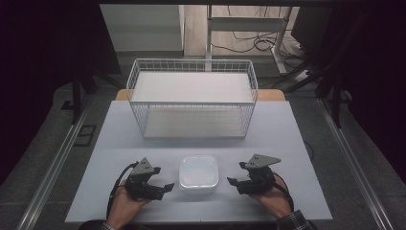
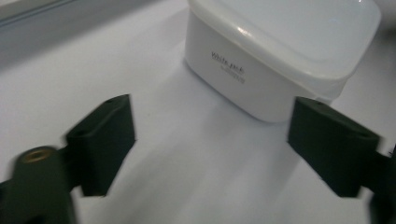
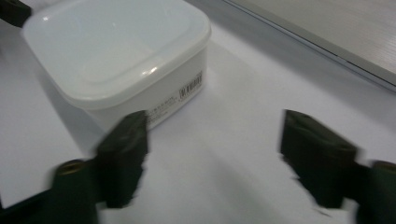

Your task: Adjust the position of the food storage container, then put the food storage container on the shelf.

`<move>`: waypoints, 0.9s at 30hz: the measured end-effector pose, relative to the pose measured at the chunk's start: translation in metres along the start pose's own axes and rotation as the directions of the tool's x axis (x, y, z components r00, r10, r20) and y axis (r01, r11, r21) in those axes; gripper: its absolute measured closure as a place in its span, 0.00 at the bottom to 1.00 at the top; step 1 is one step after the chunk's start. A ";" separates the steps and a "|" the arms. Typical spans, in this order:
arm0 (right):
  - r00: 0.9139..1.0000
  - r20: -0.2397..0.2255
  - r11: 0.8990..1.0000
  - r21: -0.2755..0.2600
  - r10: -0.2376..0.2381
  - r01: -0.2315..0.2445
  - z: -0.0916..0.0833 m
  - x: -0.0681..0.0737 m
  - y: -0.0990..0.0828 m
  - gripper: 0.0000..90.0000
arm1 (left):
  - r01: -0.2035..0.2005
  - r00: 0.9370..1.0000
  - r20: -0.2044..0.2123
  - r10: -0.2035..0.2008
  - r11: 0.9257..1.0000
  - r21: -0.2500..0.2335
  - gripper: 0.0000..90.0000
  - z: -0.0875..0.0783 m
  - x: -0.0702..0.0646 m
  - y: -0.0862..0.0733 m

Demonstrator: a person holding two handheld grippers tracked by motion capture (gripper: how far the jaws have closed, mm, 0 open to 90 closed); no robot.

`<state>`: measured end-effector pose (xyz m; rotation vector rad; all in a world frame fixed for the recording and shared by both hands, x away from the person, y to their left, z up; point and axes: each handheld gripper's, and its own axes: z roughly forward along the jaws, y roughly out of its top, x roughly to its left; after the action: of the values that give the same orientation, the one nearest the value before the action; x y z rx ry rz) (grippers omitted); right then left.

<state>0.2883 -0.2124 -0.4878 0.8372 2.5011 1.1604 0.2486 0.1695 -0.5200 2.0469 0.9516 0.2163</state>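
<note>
A white square plastic container (image 1: 198, 174) with its lid on sits on the white table near the front edge, between my two grippers. My left gripper (image 1: 162, 186) is just left of it, open, nothing between the jaws. In the left gripper view the container (image 2: 275, 56) lies ahead and to the right, printed text on its side, beyond the open left gripper (image 2: 210, 144). My right gripper (image 1: 234, 181) is just right of the container, open and empty. The right gripper view has the container (image 3: 116, 56) ahead at the left, past the open right gripper (image 3: 212, 154).
A white wire basket (image 1: 191, 98) with two flat white shelves stands at the back middle of the table. The table's left and right edges (image 1: 311, 158) drop to grey floor with metal rails. Cables and a white frame lie on the floor beyond.
</note>
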 end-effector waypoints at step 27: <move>0.996 -0.068 0.998 -0.025 0.057 -0.059 0.009 0.004 0.012 0.03 | 0.052 0.997 0.060 -0.049 0.998 -0.041 0.05 0.002 0.004 0.014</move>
<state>0.2941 -0.1984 -0.4850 0.8837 2.5238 1.2583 0.2599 0.1668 -0.5115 1.9771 0.9528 0.1469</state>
